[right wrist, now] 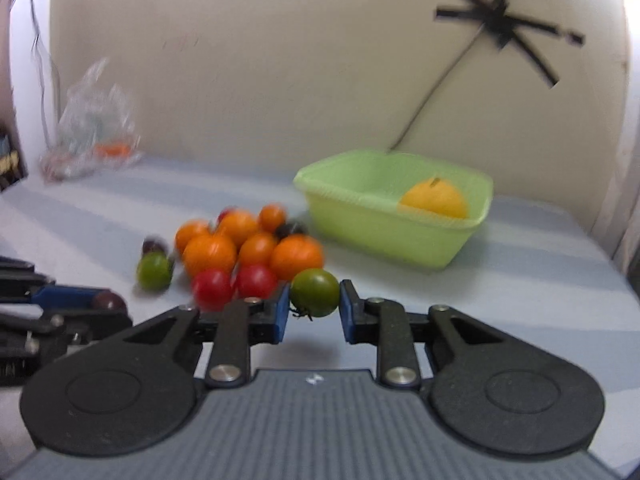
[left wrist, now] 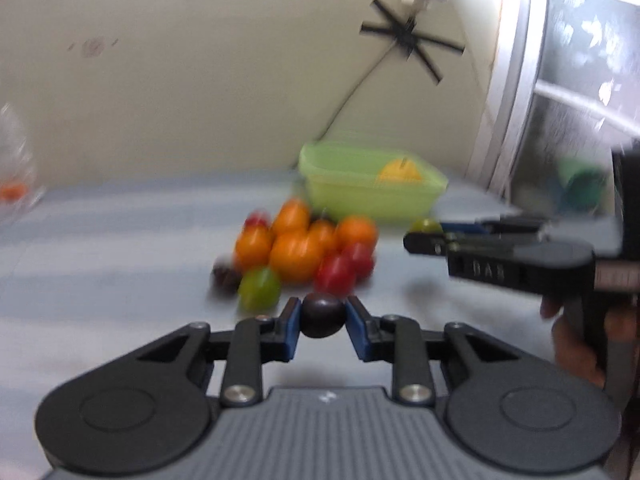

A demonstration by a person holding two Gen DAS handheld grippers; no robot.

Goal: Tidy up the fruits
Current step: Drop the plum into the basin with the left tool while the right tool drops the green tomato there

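Note:
My left gripper (left wrist: 322,309) is shut on a dark purple tomato (left wrist: 322,316), held just above the table. My right gripper (right wrist: 314,294) is shut on a green tomato (right wrist: 315,293). Ahead of both lies a pile of small tomatoes (left wrist: 298,248): orange, red, one green and a few dark ones, the same pile (right wrist: 244,250) showing in the right wrist view. Behind the pile stands a light green basin (right wrist: 400,216) with a yellow-orange fruit (right wrist: 435,199) inside. In the left wrist view the right gripper (left wrist: 424,236) reaches in from the right with the green tomato (left wrist: 427,225) at its tip.
The blue-grey striped table (right wrist: 520,280) meets a cream wall behind. A clear plastic bag (right wrist: 92,128) with something orange in it lies at the back left. A window frame (left wrist: 516,92) stands at the right, and a hand (left wrist: 576,344) holds the right gripper's handle.

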